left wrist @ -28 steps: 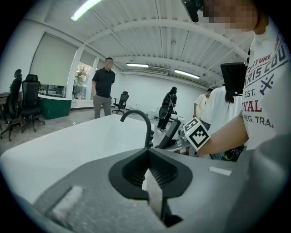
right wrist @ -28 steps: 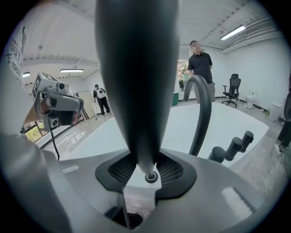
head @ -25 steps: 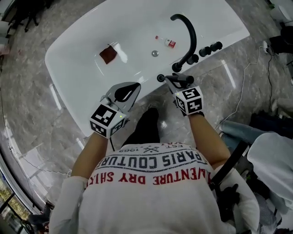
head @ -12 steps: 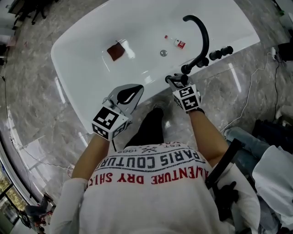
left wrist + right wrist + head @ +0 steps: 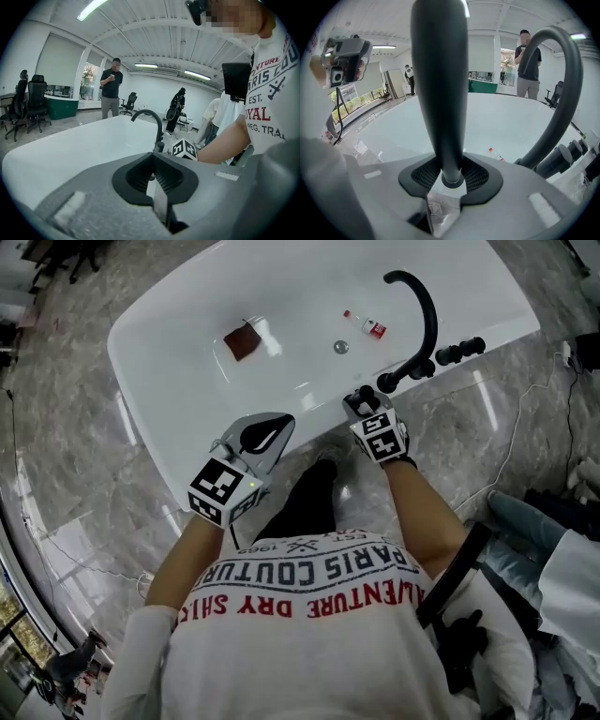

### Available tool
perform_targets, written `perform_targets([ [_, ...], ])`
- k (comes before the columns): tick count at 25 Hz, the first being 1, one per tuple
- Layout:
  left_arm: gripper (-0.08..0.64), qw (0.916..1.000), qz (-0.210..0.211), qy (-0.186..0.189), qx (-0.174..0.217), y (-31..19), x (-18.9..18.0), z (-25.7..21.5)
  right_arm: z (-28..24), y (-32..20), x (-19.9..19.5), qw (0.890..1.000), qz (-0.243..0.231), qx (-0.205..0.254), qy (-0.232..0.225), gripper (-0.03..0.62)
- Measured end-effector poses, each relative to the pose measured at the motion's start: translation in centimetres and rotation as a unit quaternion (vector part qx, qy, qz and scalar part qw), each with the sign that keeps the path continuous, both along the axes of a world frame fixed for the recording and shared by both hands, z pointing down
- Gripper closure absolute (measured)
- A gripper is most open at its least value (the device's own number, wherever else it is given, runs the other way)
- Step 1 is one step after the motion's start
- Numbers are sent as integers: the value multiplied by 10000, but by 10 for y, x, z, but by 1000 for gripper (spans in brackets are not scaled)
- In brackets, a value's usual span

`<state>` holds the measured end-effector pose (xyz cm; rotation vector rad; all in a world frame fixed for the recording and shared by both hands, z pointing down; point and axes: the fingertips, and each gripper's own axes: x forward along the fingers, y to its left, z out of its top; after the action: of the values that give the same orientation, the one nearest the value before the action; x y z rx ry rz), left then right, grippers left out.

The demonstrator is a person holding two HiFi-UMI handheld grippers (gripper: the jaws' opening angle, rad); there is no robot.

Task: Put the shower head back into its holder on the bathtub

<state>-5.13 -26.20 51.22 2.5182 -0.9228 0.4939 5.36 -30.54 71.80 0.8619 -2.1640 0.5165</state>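
The white bathtub (image 5: 187, 306) lies ahead of me, with a curved black faucet spout (image 5: 424, 306) on its near rim. My right gripper (image 5: 361, 407) is low at that rim, just left of the spout's base, shut on the black stick-shaped shower head (image 5: 440, 93), which stands straight up between its pads (image 5: 474, 174). The holder itself is hidden beneath the gripper. My left gripper (image 5: 267, 432) hovers over the rim further left, shut, with nothing in it (image 5: 152, 180).
Black tap knobs (image 5: 459, 351) sit right of the spout. In the tub lie a brown cloth (image 5: 243, 341), a small red-labelled bottle (image 5: 368, 325) and the drain (image 5: 341, 347). A person in white (image 5: 562, 559) is close at my right. Marble floor surrounds the tub.
My right gripper has come down with the shower head to the tub rim beside the spout's base. The left gripper has stayed where it was.
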Motion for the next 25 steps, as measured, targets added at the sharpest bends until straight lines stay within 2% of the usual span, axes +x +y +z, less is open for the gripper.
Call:
perform_targets([
  [8,557,10000,-12,-17,-20,5,-3,2,2,3,-7,9997,64,-214,102,456],
  [13,557,9999,84,58,87,13,6,-7,-16,13,4,9998,149,-70,115,460],
  [15,557,9997,124,119,171,18,11,-11,-36,15,12,9994,322,133,55,479],
  [17,557,9993,186,211,252,27,17,-17,-60,20,21,9979,505,409,-11,545],
  [20,557,9983,344,311,347,53,28,-27,-97,46,27,9956,618,600,-359,569],
  [25,557,9957,638,500,451,115,42,-51,-178,129,20,9871,572,480,-1413,588],
])
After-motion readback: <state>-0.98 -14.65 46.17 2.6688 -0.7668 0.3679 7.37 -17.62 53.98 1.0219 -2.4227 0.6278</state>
